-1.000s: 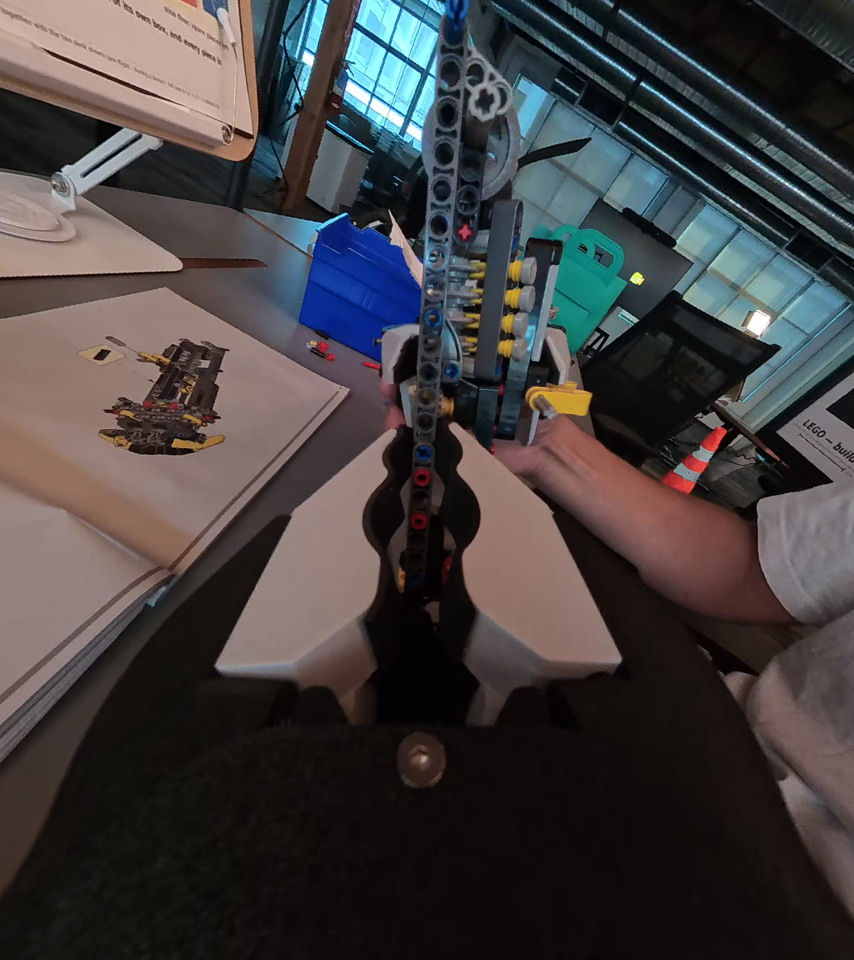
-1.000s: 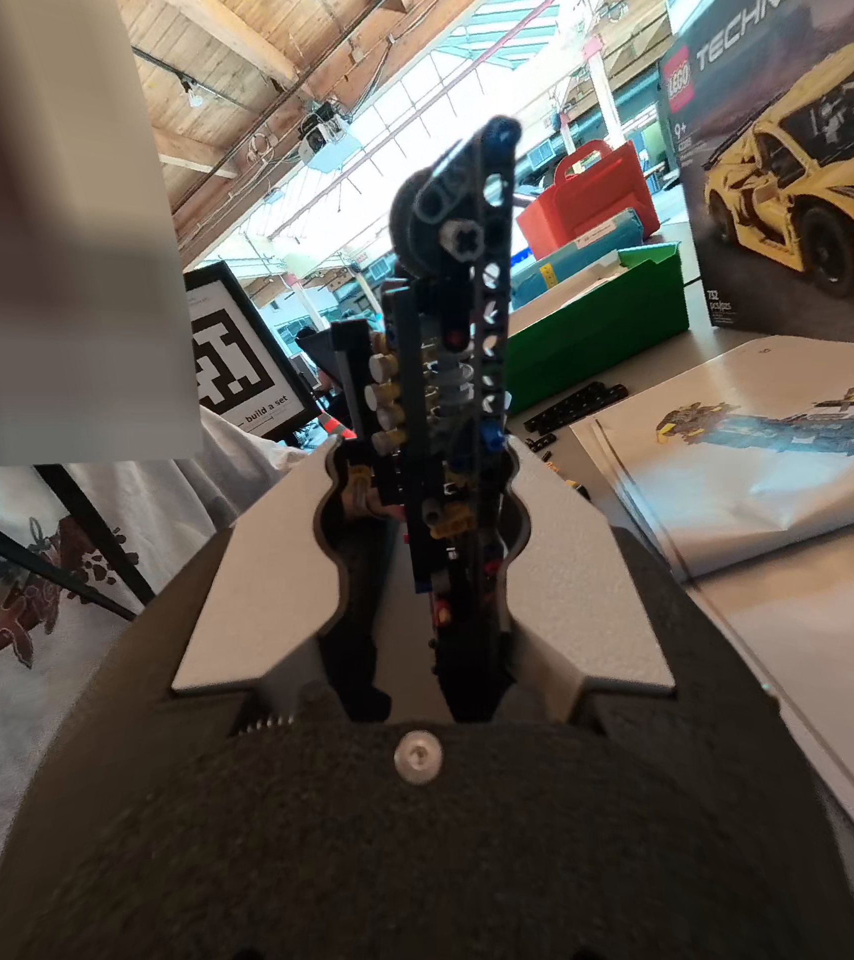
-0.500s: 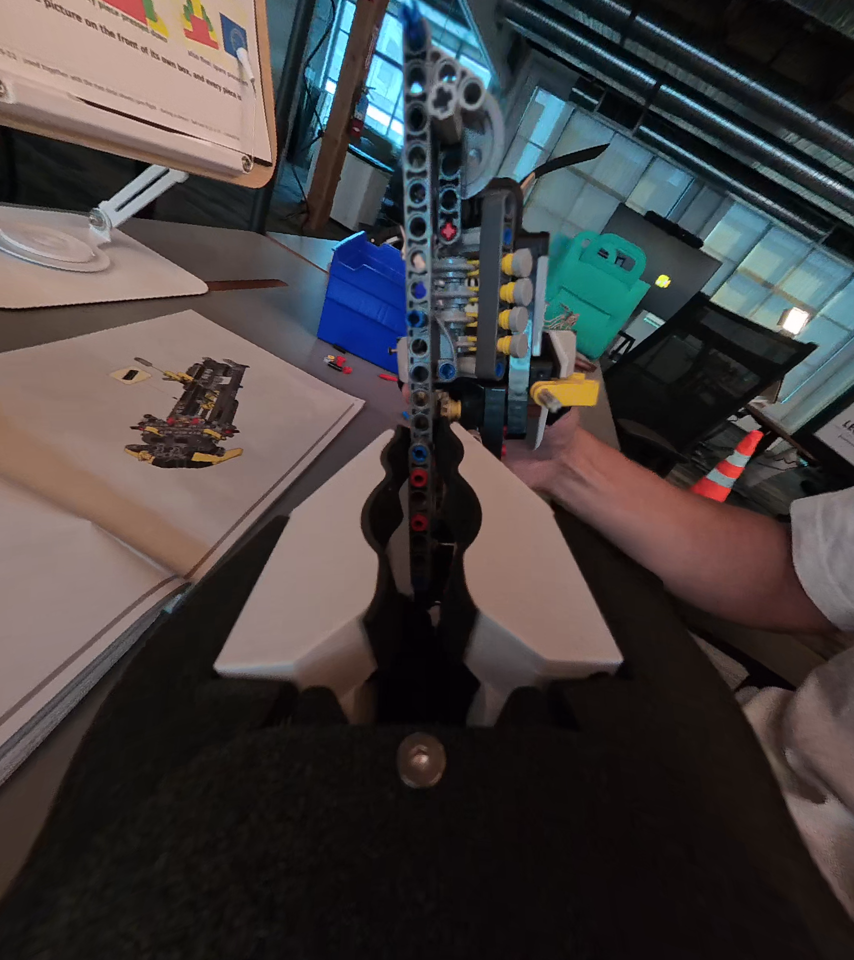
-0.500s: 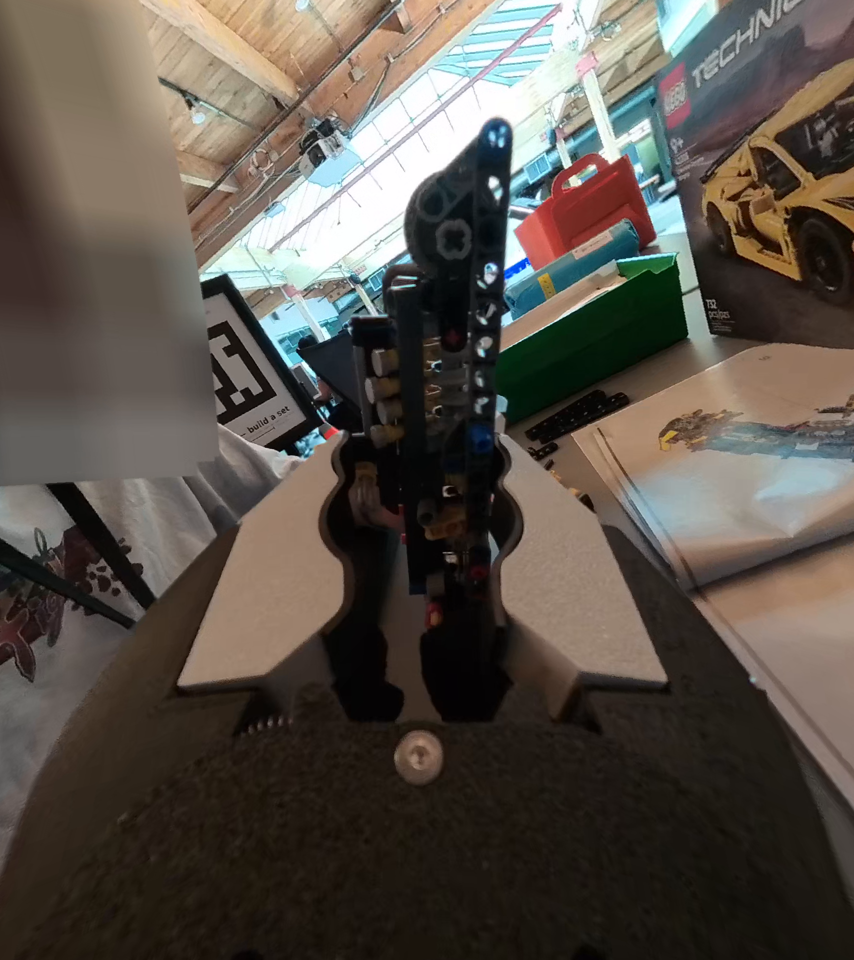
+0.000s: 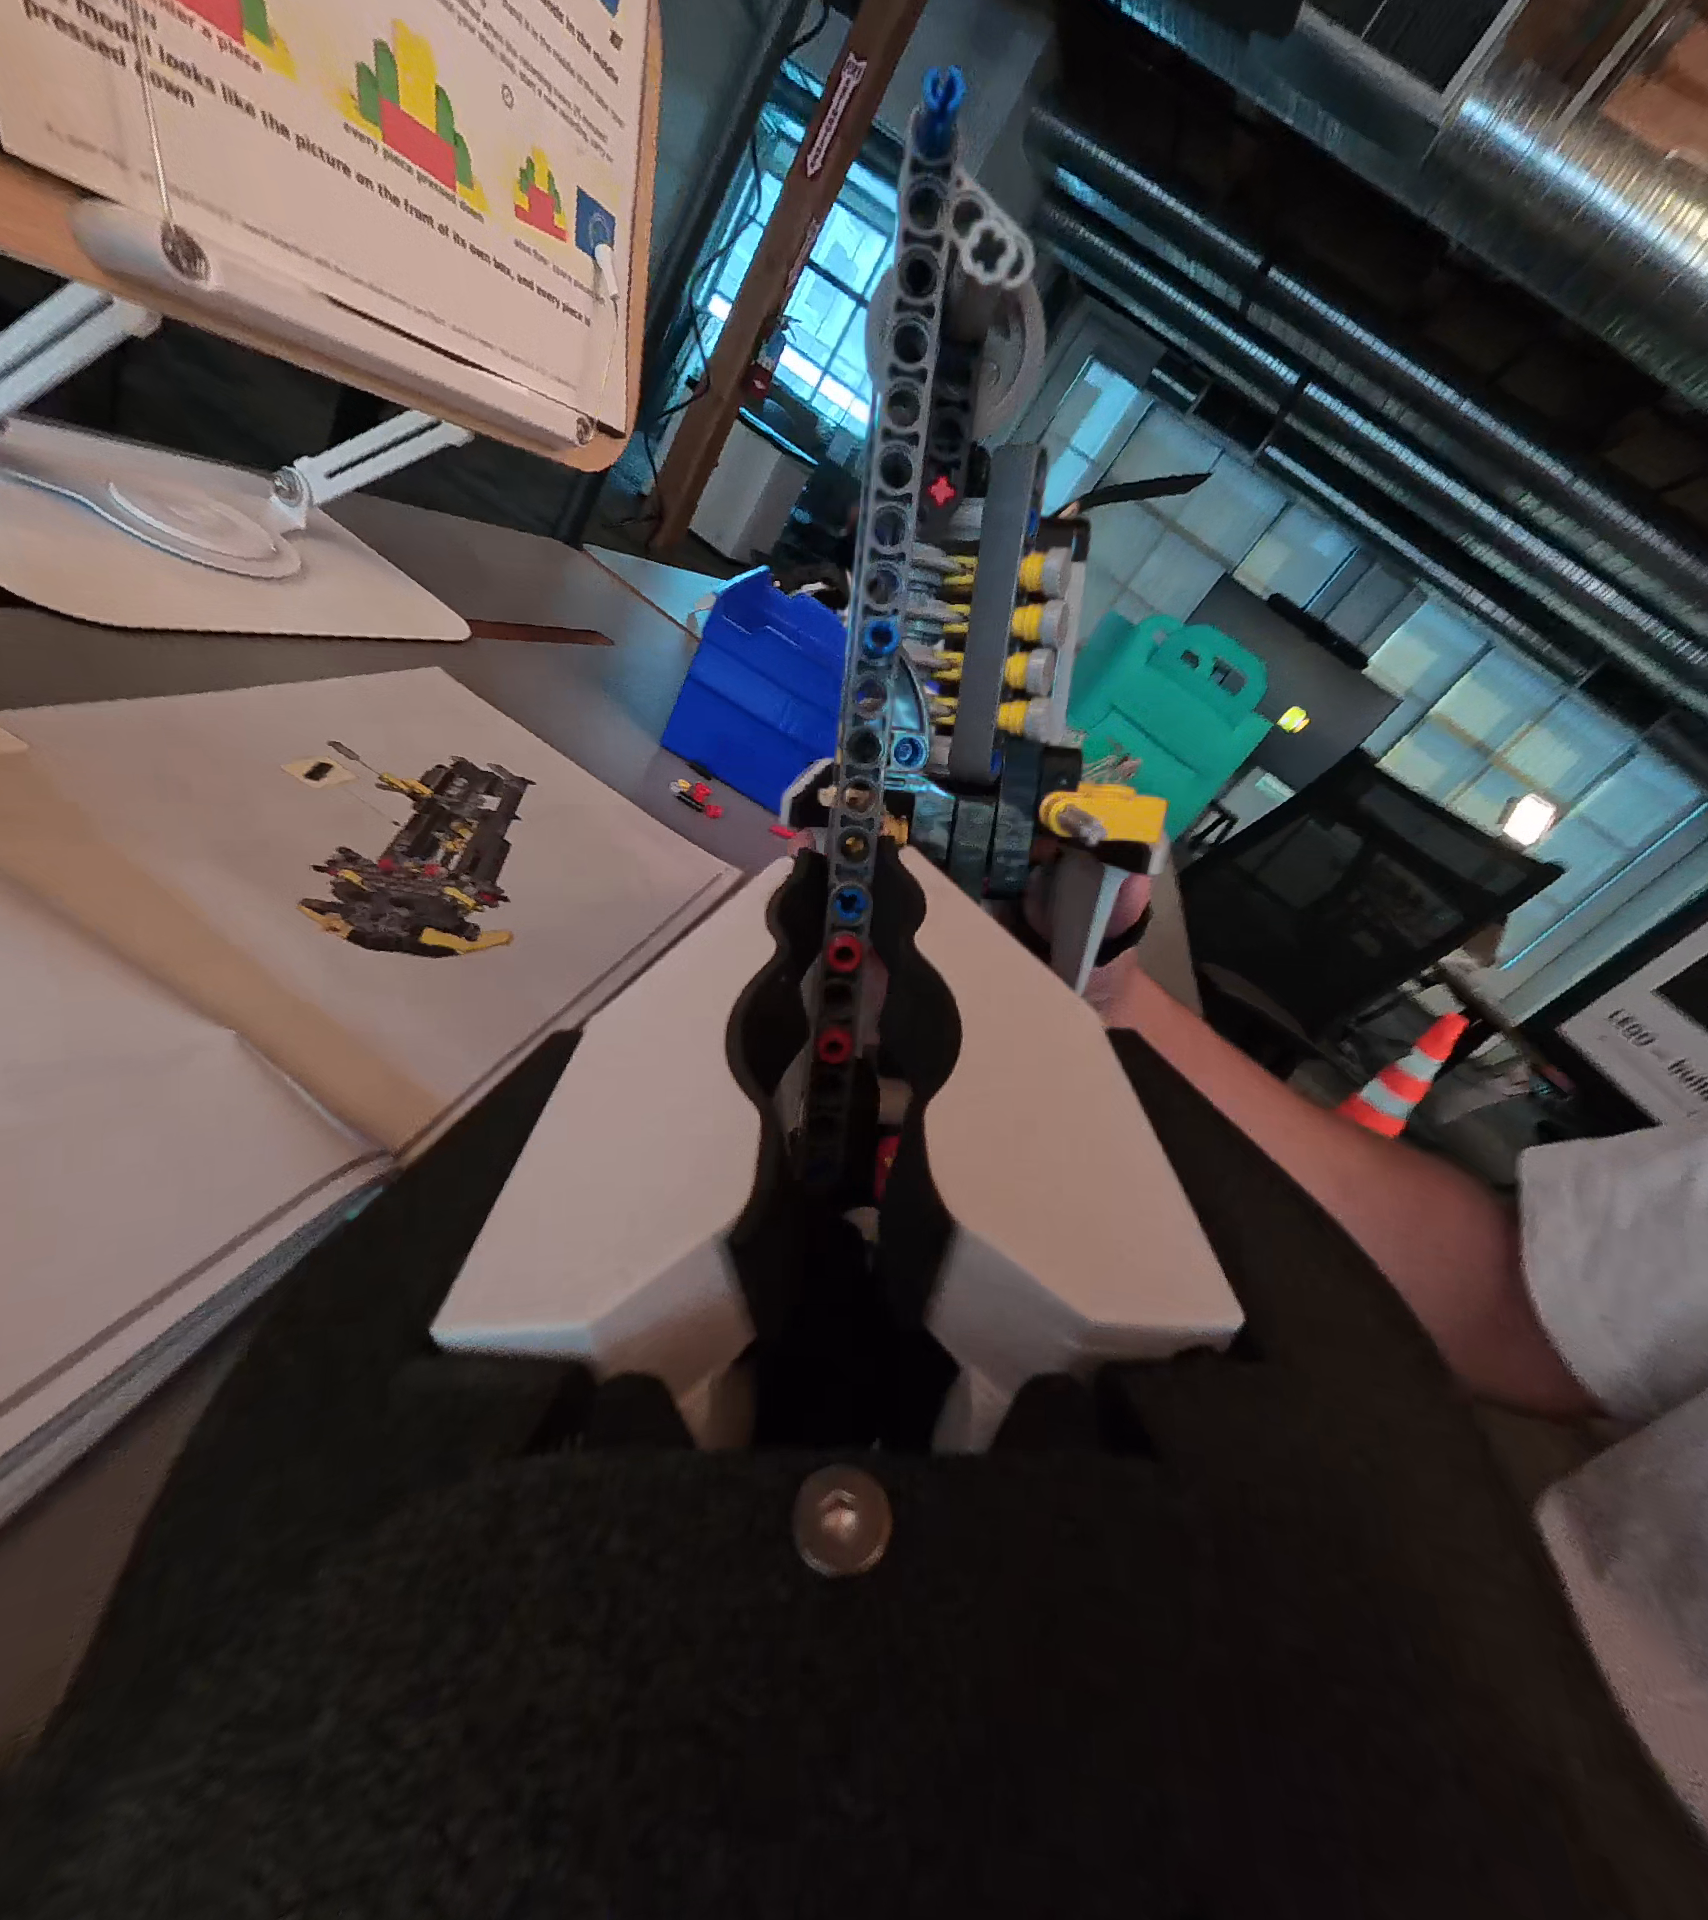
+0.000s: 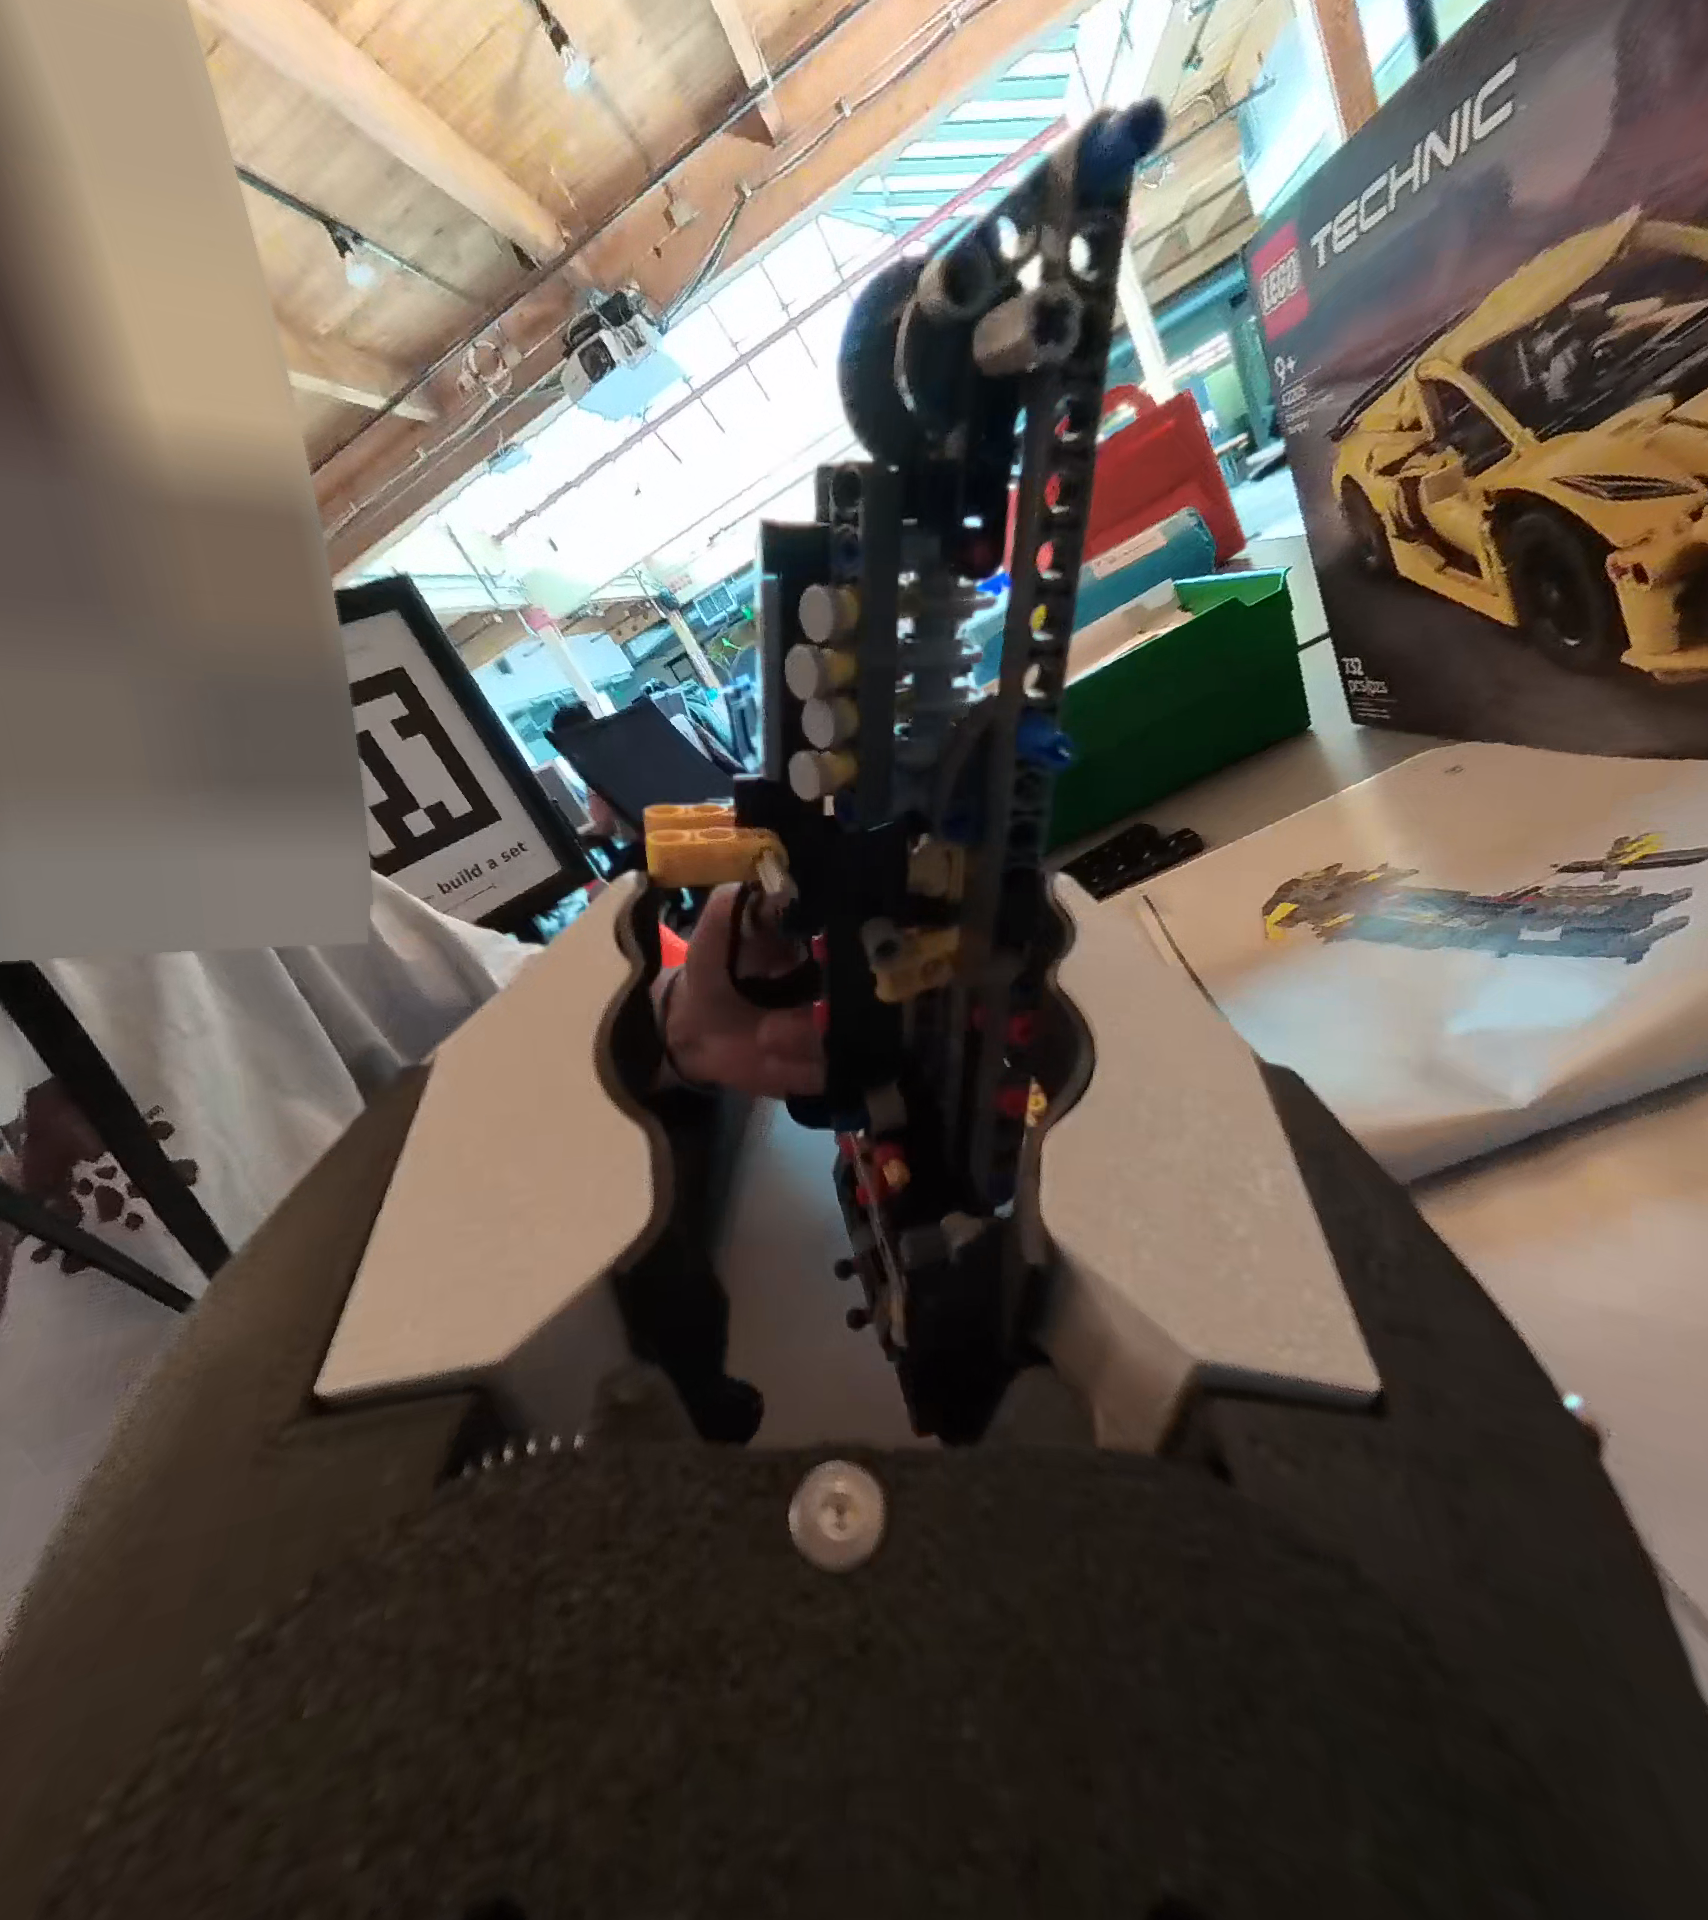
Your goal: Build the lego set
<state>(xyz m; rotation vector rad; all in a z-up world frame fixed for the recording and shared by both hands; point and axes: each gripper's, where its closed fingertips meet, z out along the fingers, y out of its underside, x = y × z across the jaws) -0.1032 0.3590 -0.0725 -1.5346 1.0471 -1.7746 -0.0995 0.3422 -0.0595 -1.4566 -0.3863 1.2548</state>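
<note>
The lego assembly (image 5: 912,468) is a tall build of grey and black beams with yellow pins and a wheel at the top. It stands upright above the table. My left gripper (image 5: 845,868) is shut on its long grey beam near the lower end. In the right wrist view the assembly (image 6: 933,727) rises between the jaws of my right gripper (image 6: 845,883). These jaws stand part open. The assembly leans on the right finger (image 6: 1141,1091), and a gap shows beside the left finger (image 6: 517,1143). A person's forearm (image 5: 1297,1122) reaches to the assembly's base.
An open instruction booklet (image 5: 206,883) (image 6: 1452,987) lies on the grey table. Around it are a blue bin (image 5: 756,686), a green bin (image 6: 1182,686), the set's box (image 6: 1556,416), a board on a white stand (image 5: 310,156) and loose black parts (image 6: 1130,857). Both grippers' tips are close together, under 4 cm apart.
My right gripper's jaws have widened and the assembly has turned between them, now showing a yellow piece on its left. My left gripper keeps its grip and has swung slightly with the assembly.
</note>
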